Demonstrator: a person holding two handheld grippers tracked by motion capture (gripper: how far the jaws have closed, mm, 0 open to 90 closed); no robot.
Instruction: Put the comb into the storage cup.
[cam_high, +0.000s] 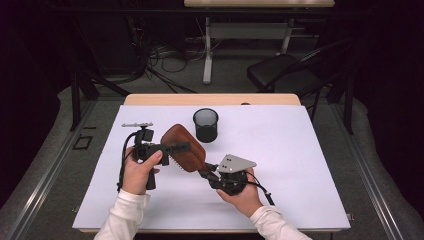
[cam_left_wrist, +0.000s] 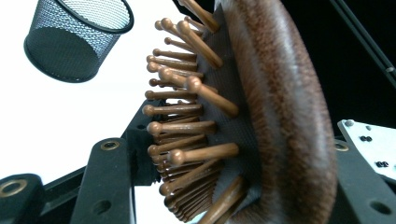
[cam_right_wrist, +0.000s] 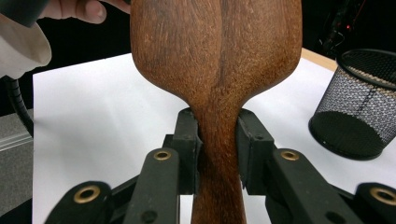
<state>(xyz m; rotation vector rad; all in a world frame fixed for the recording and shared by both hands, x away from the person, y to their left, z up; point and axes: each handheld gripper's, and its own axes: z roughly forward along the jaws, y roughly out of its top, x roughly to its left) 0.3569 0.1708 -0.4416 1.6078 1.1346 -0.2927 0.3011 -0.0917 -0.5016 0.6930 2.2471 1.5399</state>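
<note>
Gripping a wooden brush (cam_high: 184, 148) from both ends, a person works with a hand-held gripper in each hand above a white tabletop (cam_high: 300, 165), the brush held clear of the surface just in front of a black mesh cup (cam_high: 205, 125). The right hand-held gripper (cam_high: 206, 171) is clamped on the narrow neck of the brush, its pads pressed to either side of the handle, as the right gripper view shows. The left hand-held gripper (cam_high: 175, 148) reaches across the head on the side away from the cup's right; in the left gripper view its jaws bracket the head, one by the pins (cam_left_wrist: 187, 112) and one at the smooth wooden back, and they appear to be pinching it, though the contact on the pin side is partly hidden. The cup stands upright and empty just behind the brush. Judging by the pose, the step in hand is a handover or a re-aiming of the brush toward the cup. Doing it well probably means letting the left grip settle firmly on the solid rim of the head, not on the springy pins, before the right grip loosens, and keeping the brush steady and level so neither end swings into the cup.
</note>
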